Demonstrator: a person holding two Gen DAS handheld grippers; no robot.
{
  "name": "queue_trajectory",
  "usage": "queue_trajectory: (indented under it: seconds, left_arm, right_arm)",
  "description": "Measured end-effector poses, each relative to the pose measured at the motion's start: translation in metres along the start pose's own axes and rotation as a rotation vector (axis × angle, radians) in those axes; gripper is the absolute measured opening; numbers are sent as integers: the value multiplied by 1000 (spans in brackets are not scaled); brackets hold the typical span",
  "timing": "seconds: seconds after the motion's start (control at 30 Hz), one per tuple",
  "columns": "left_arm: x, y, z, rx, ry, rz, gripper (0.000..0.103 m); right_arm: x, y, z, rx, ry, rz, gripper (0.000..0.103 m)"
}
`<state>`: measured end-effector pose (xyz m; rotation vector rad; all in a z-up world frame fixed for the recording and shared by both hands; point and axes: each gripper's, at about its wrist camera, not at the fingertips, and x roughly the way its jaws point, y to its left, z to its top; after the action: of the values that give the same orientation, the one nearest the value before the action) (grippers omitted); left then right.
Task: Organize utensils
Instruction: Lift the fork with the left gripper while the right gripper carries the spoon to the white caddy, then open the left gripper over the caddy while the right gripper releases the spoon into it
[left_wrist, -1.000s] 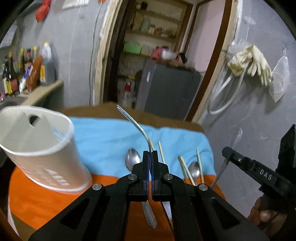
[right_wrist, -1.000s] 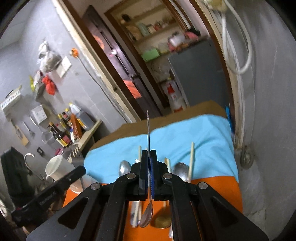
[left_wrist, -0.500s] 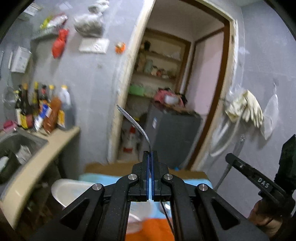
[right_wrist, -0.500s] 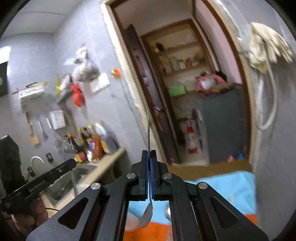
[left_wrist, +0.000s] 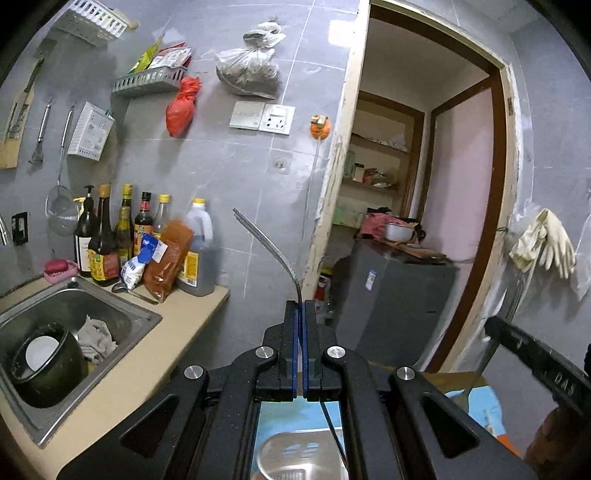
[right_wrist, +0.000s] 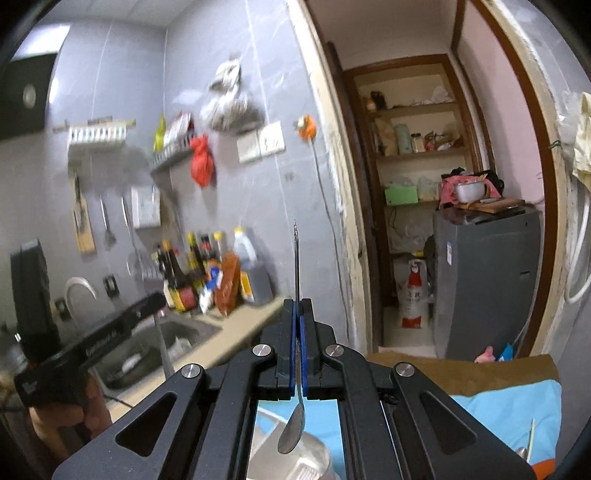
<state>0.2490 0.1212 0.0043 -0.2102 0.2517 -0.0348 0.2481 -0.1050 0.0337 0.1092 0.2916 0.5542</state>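
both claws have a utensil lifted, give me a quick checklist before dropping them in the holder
1. Left claw shut on the fork: ok.
2. Right claw shut on the spoon: ok.
3. Spoon bowl hangs below the right claw, handle up: ok.
4. White holder under the right claw: ok, only partly seen.
5. Which compartment lies under each utensil: cannot tell.
6. Claws apart from each other: ok.

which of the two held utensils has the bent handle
The one in the left gripper: its utensil curves leftward, while the right gripper's spoon rises straight.
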Motion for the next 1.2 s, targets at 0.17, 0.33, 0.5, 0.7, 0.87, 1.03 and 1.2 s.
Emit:
queue_trajectory:
  seconds: [0.17,0.33,0.5,0.7,0.87,1.03,1.2]
  left_arm:
    - [16,-5,-30,56,18,50,0]
    - [27,-9,-50,63,68,60,0]
    - [22,-5,-54,20,138,0,2]
    - [4,1,-48,-83,175,-44,34]
    - [-19,-17,-30,-79,136,-57,43]
    - [-37,-48,-14,-62,73,-88,65]
    - [-54,-88,-3,-14,11,-100,91]
  right_arm:
    - [13,5,-25,-42,51,-24,1]
    - [19,5,-41,-57,90,-22,1]
    - [13,-2,-44,-9,109,1,4]
    - [-5,-7,-35,43,85,17,18]
    - [-31,-15,-21,69,32,-15,32]
    - [-67,-33,-9,87,-40,-75,58]
    - [-106,-55,0,82,-101,-155,79]
